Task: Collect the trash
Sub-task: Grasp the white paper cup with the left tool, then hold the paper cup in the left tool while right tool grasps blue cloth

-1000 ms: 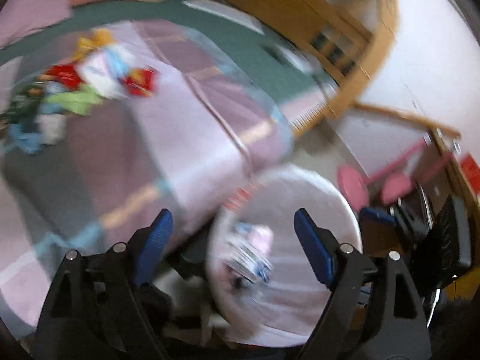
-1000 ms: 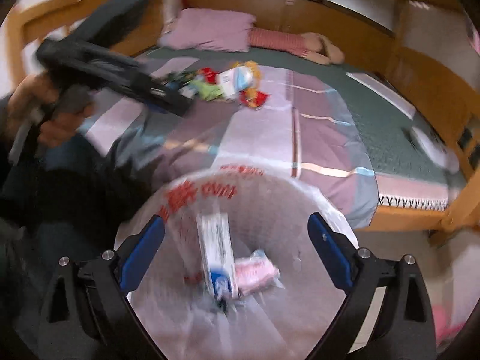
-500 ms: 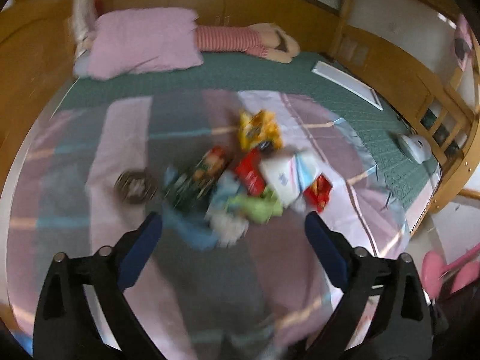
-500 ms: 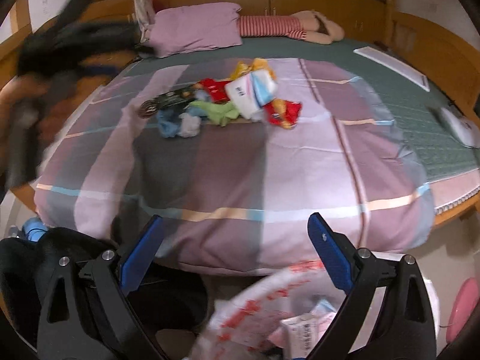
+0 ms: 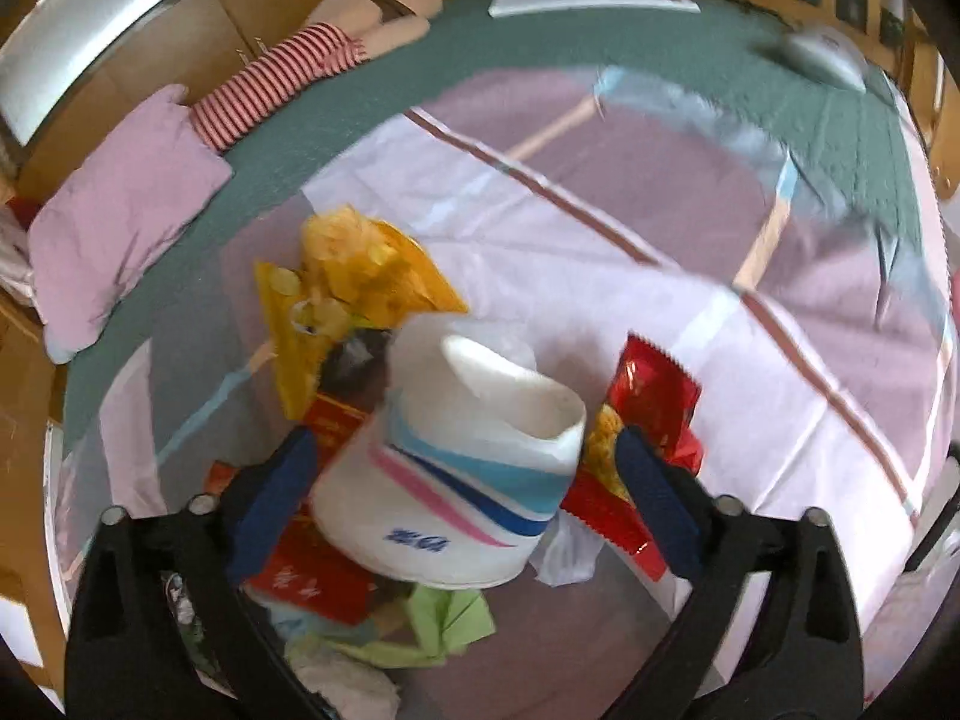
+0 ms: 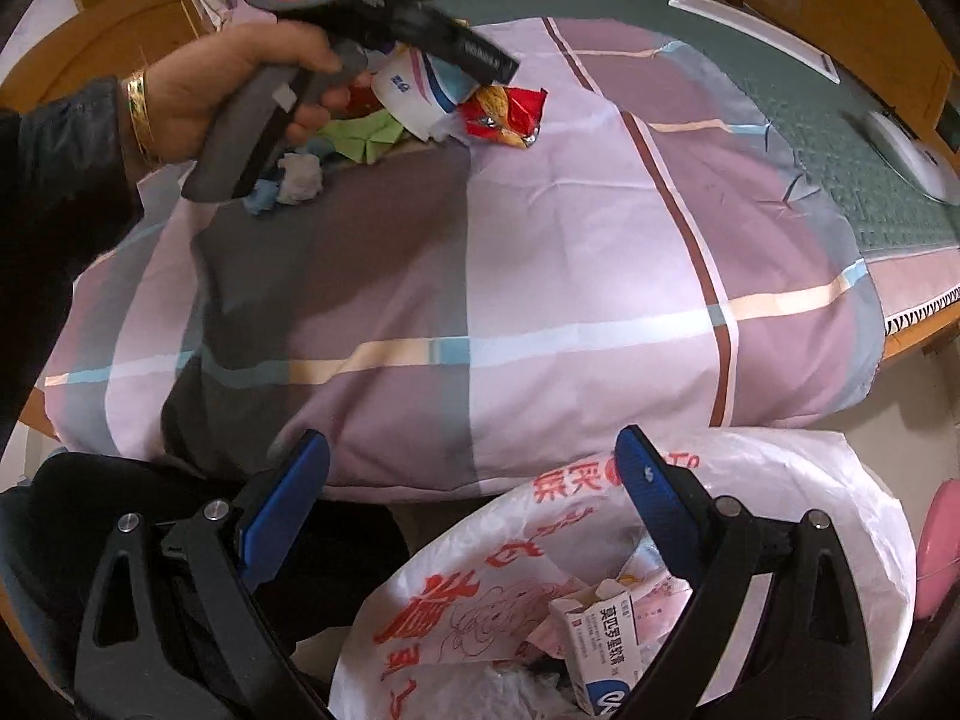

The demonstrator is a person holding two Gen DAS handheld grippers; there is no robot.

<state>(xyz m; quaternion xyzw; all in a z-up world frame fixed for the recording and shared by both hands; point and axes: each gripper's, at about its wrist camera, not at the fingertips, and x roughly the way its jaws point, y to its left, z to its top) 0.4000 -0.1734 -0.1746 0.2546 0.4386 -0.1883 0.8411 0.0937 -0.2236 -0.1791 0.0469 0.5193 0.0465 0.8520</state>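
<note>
Blue-padded and spread wide, the left claw (image 5: 459,489) straddles a white tissue pack (image 5: 462,468) with pink and blue stripes, its fingers to either side of the pack; contact cannot be told from the blurred view. The pack sits on top of a trash pile on the checked quilt (image 5: 600,252): a yellow chip bag (image 5: 354,294) behind it, a red snack wrapper (image 5: 651,402) just beside its right, a red carton (image 5: 312,576) and green paper (image 5: 444,618) under its near edge. Past the pile the quilt lies bare up to the green mattress cover (image 5: 690,60), with a pink pillow (image 5: 114,216) at the far left.

From the right wrist, the left hand (image 6: 240,84) grips its tool over the same pile, far back on the bed. A broad stretch of quilt (image 6: 480,252) lies open between pile and the bed's near edge, where the cloth drapes down. The right claw (image 6: 471,507) is spread and holds nothing, hanging at the rim of a white plastic bag (image 6: 780,480) with red print that stands below the bed edge; a medicine box (image 6: 600,642) lies inside it
</note>
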